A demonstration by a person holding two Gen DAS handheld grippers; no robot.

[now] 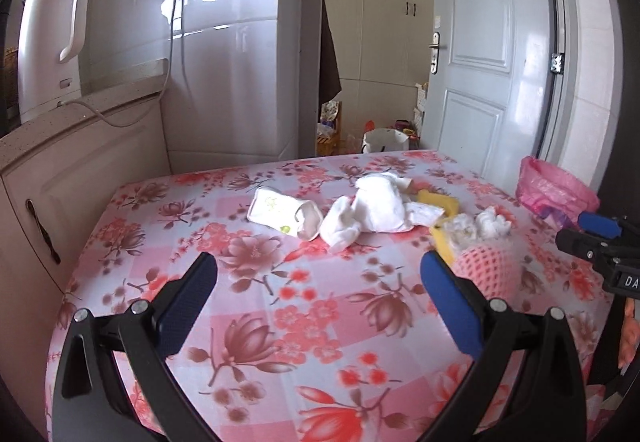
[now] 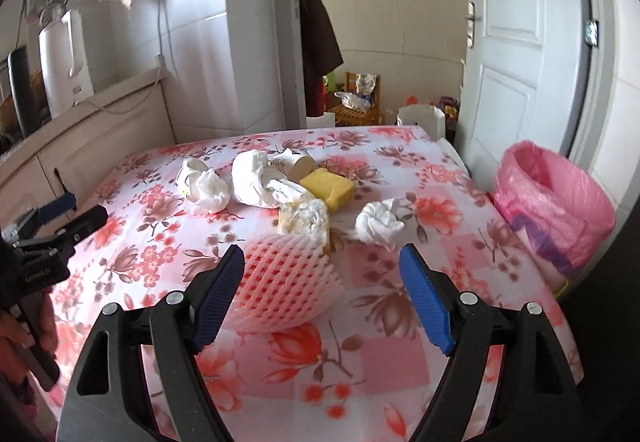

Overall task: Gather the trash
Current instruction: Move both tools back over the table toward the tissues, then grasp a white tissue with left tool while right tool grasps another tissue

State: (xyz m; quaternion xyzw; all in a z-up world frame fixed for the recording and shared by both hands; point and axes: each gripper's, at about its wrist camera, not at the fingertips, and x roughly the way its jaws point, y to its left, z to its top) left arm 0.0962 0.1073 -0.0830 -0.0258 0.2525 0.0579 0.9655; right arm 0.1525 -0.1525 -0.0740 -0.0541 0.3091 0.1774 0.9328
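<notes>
Trash lies mid-table on a floral cloth: a tipped paper cup (image 1: 284, 215), crumpled white tissues (image 1: 376, 209), a yellow sponge (image 2: 328, 187), a small tissue wad (image 2: 378, 224) and a pink foam fruit net (image 2: 284, 286). My left gripper (image 1: 318, 270) hovers open above bare cloth, short of the pile. My right gripper (image 2: 322, 262) is open too, its left finger beside the foam net, nothing pressed between the pads. A bin lined with a pink bag (image 2: 554, 209) stands off the table's right edge.
The table (image 1: 256, 322) meets a white cabinet (image 1: 68, 177) on the left, with a white kettle (image 1: 48, 45) on its counter. A white door (image 1: 488, 53) stands behind on the right. A hand (image 2: 24, 334) holds the left gripper's handle.
</notes>
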